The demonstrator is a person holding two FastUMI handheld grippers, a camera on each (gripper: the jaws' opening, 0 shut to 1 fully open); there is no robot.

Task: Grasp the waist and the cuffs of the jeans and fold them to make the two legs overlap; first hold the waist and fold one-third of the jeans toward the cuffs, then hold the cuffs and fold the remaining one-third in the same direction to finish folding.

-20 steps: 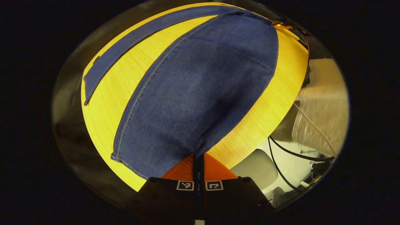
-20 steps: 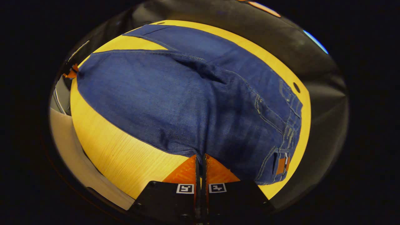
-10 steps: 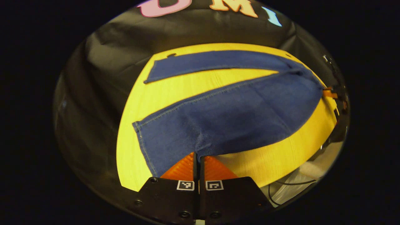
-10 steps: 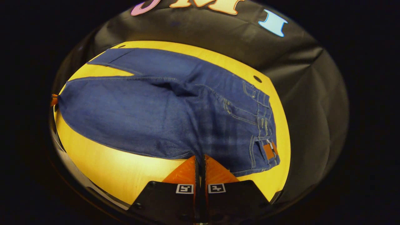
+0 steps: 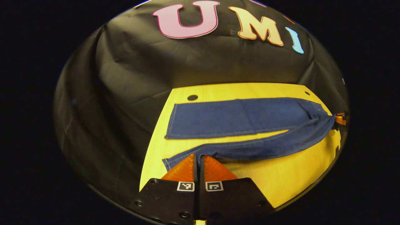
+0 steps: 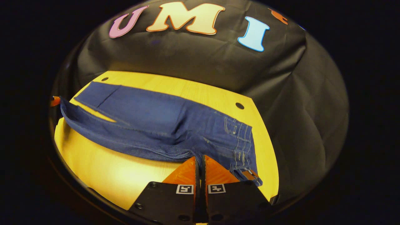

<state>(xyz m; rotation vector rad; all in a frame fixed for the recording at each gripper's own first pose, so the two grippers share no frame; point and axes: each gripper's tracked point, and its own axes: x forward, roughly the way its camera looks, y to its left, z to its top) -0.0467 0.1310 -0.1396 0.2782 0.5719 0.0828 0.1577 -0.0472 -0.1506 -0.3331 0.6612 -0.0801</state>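
Worktop (image 5: 281, 184): yellow, carries all.
Jeans (image 6: 150, 115): spread lengthwise; far leg (image 5: 237, 117) flat, near leg (image 5: 259, 148) raised toward it, not yet overlapping.
Left claw (image 5: 197, 159): closed on near leg's cuff end.
Right claw (image 6: 200, 162): closed on denim by the waist (image 6: 242, 143).
Progress, judged: leg-on-leg fold under way; both thirds folds remain.

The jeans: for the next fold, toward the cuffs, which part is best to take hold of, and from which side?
Grip the jeans at the waistband, coming from the open table edge. The waistband is thick and stitched, and lies flat at the end. Both tongs now pinch the near leg.
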